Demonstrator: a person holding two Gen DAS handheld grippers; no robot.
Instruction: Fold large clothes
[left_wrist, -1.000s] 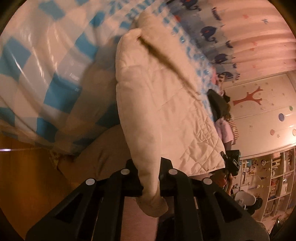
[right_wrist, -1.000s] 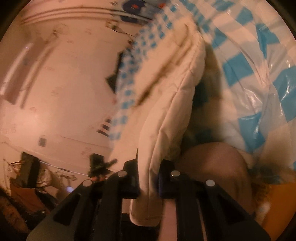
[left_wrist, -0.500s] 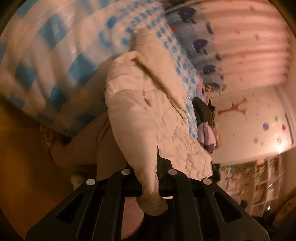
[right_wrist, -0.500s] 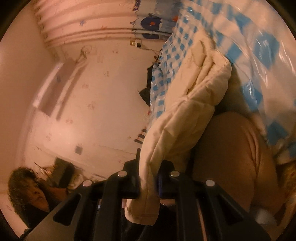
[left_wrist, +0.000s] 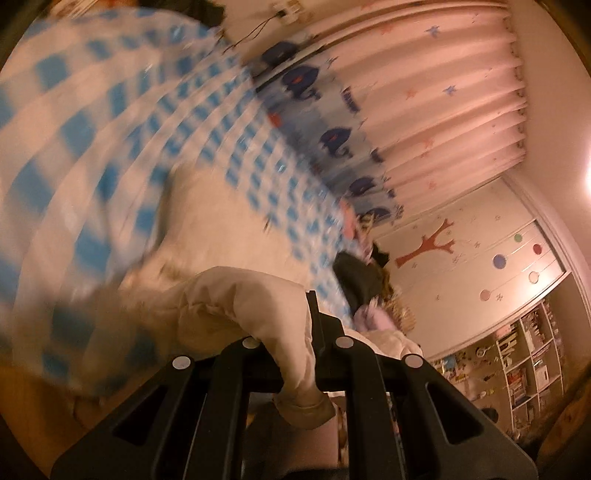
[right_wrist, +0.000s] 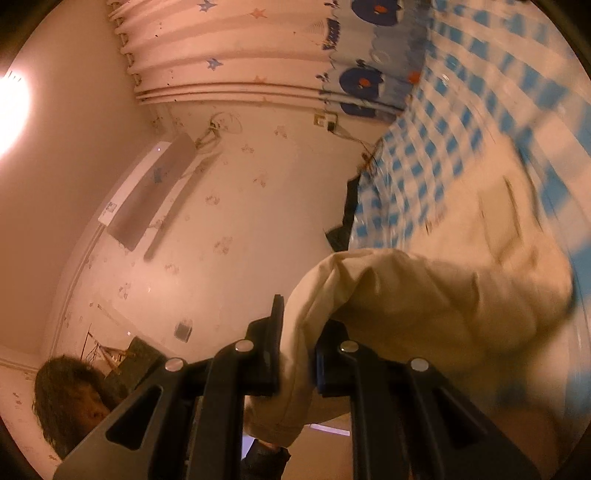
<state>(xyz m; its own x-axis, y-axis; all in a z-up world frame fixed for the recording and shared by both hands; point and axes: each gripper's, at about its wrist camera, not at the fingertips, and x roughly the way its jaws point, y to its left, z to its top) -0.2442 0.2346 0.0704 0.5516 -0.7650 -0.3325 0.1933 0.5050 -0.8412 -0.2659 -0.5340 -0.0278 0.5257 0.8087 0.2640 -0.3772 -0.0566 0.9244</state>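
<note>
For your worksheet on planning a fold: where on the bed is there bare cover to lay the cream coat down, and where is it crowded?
Bare blue-checked cover lies beyond the cream coat, up to the whale-print sheet. It is crowded at the cover's far edge, where dark clothes are piled. Both the left hand-held gripper and the right hand-held gripper are clamped on the coat. The view is blurred.

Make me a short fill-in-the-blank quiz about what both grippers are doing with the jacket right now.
1. The left gripper is shut on the cream ____.
2. The right gripper grips the same garment, so it is held by ____ grippers.
3. The bed cover behind it has a blue and white ____ pattern.

Missing words: jacket; both; checked
</note>
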